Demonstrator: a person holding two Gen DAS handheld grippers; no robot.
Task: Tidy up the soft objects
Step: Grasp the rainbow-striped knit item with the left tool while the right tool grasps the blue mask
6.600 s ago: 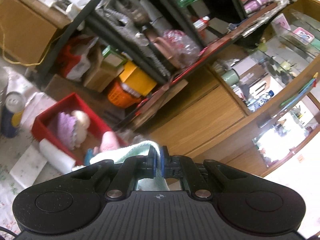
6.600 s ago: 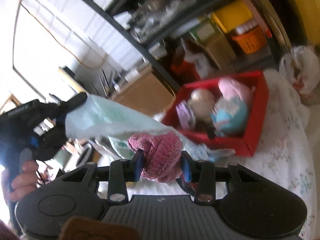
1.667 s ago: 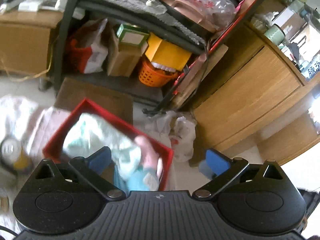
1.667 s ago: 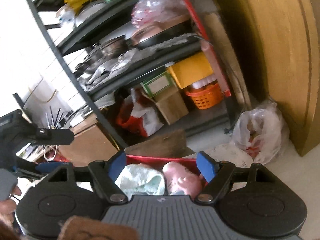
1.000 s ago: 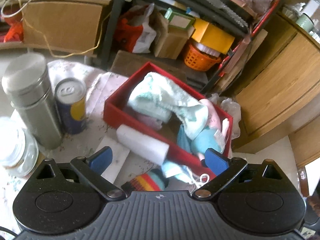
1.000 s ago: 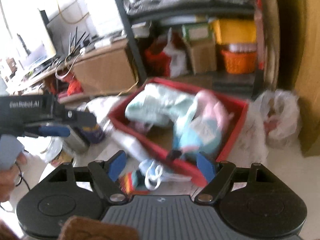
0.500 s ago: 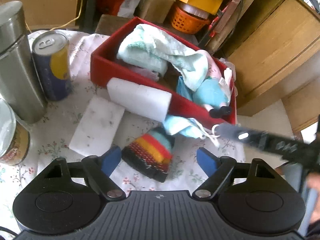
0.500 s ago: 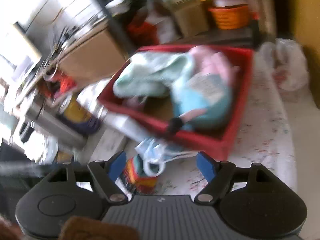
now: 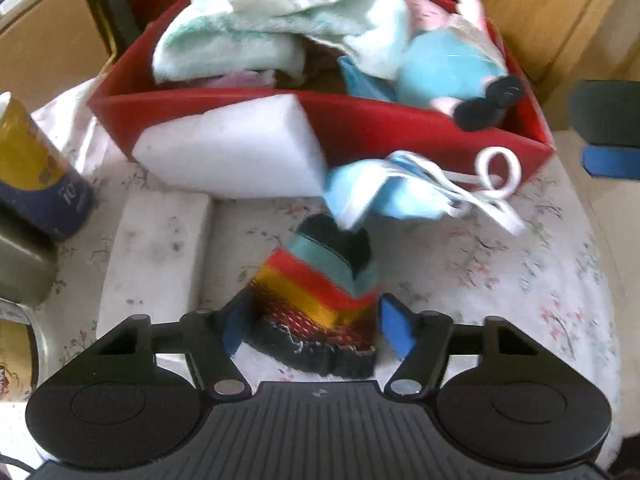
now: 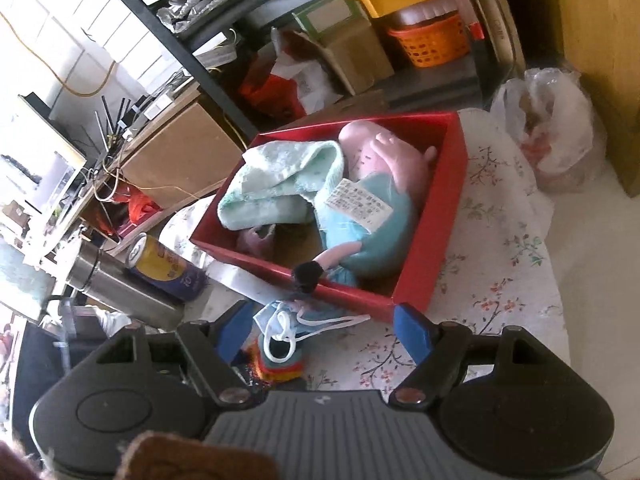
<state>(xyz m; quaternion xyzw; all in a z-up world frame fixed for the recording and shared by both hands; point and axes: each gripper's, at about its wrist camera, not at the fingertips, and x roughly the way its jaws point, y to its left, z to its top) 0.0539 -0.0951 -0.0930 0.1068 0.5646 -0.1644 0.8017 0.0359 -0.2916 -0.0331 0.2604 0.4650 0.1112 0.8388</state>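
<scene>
Down low in the left wrist view, the left gripper has its fingers spread, one either side of the striped knit sock lying on the floral tablecloth, not yet pinching it. Just above the sock lies a blue face mask, against the front wall of the red box, which holds a mint towel. At the bottom of the right wrist view, the right gripper is spread wide above the mask, holding nothing.

Left tongs: black ribbed housing, two round side discs, silver screws, blue finger pads; right tongs: same build, brown fuzzy patch at lower left.
</scene>
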